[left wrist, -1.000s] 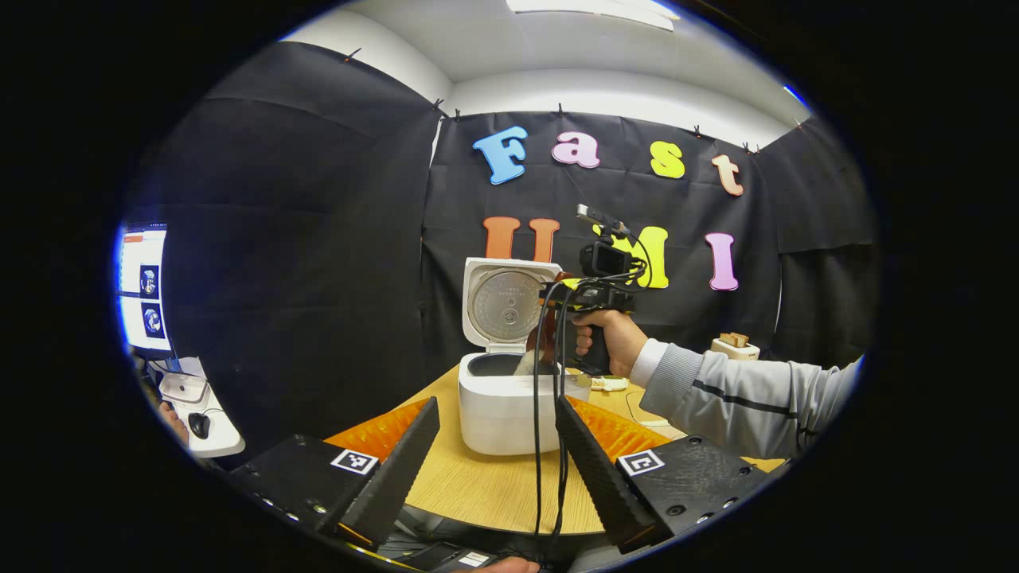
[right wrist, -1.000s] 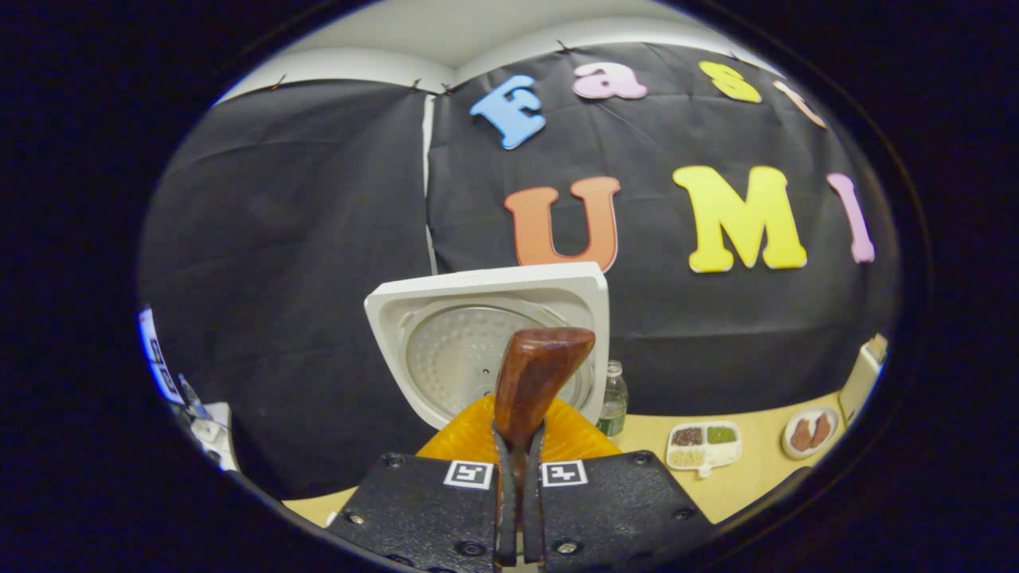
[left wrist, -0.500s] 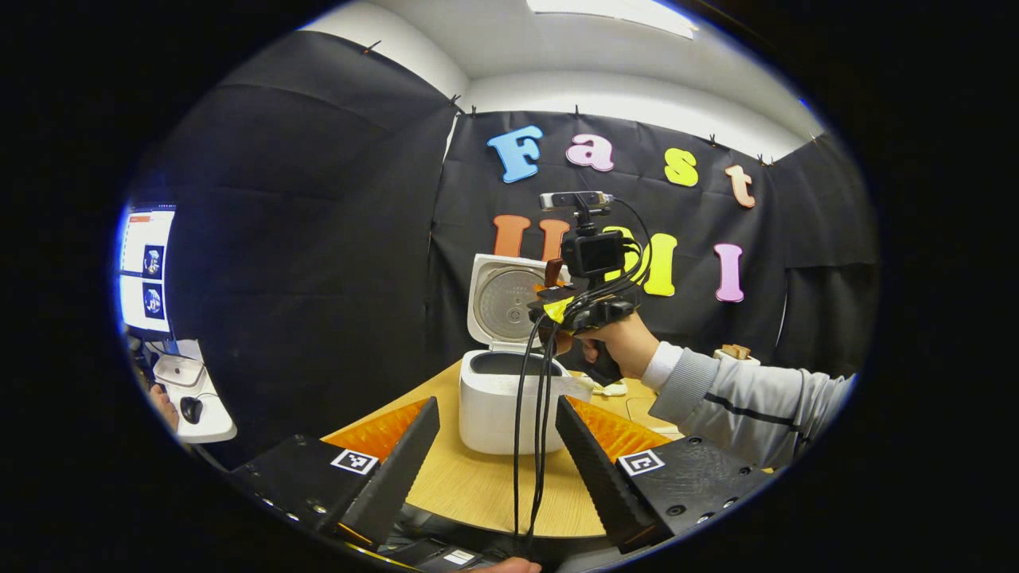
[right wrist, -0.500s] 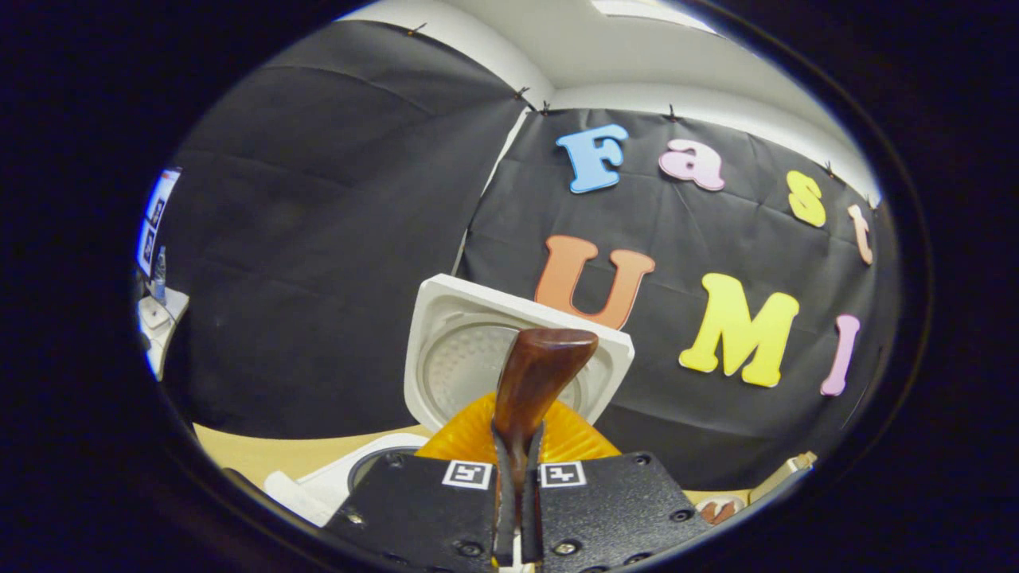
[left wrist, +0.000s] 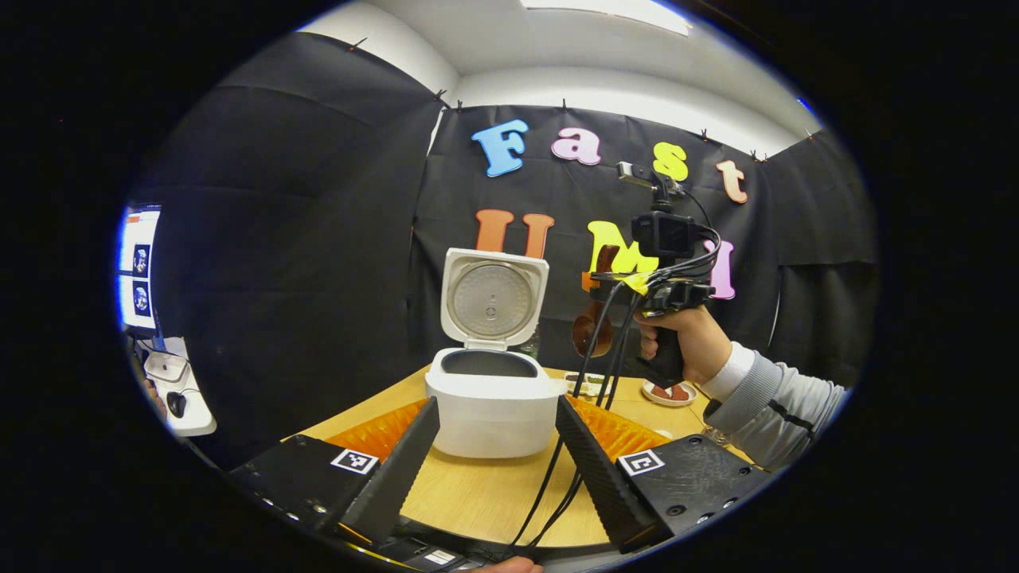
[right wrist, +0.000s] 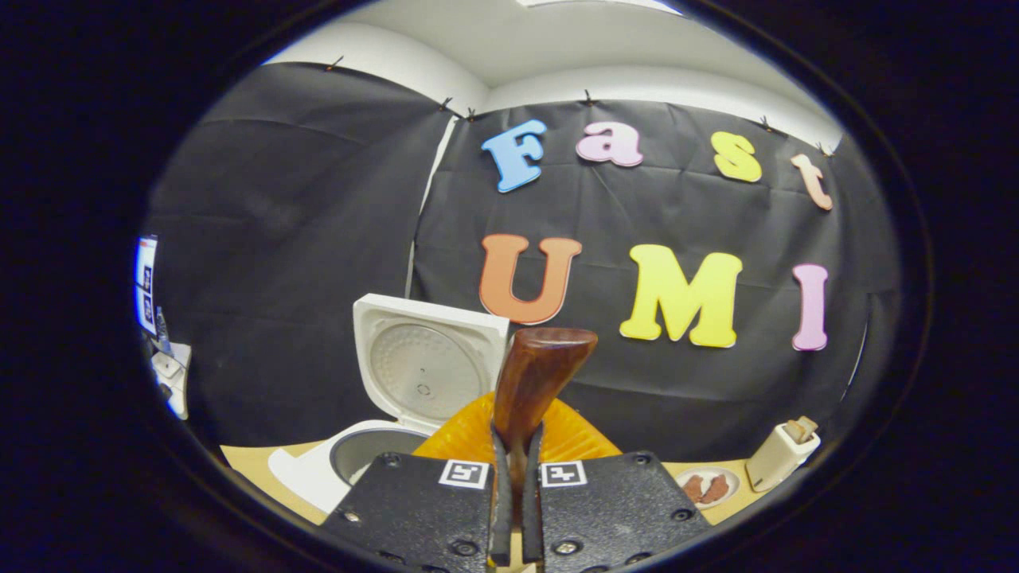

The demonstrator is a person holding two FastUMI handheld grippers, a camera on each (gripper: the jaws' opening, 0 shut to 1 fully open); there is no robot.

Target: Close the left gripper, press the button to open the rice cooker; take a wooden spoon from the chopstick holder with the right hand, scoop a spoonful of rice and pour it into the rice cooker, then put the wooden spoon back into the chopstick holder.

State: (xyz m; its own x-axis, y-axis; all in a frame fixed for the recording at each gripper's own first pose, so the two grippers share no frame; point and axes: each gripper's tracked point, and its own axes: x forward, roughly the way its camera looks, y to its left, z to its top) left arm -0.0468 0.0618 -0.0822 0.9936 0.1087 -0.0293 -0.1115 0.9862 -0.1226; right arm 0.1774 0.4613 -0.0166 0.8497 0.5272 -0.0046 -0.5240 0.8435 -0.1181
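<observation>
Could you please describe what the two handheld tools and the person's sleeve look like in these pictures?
The left tool has two long wedge-shaped fingers with ribbed inner faces on black blocks, each bearing a square black-and-white tag. The right tool has matching tagged blocks; from the left gripper view it carries a small black camera on top, yellow tape and black cables hanging down. The sleeve is light grey with a dark stripe and a white cuff.

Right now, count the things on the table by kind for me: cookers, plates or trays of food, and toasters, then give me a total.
Rice cooker, lid up: 1
Plates or trays of food: 2, a small plate and a divided tray
Toaster: 1
Total: 4
</observation>
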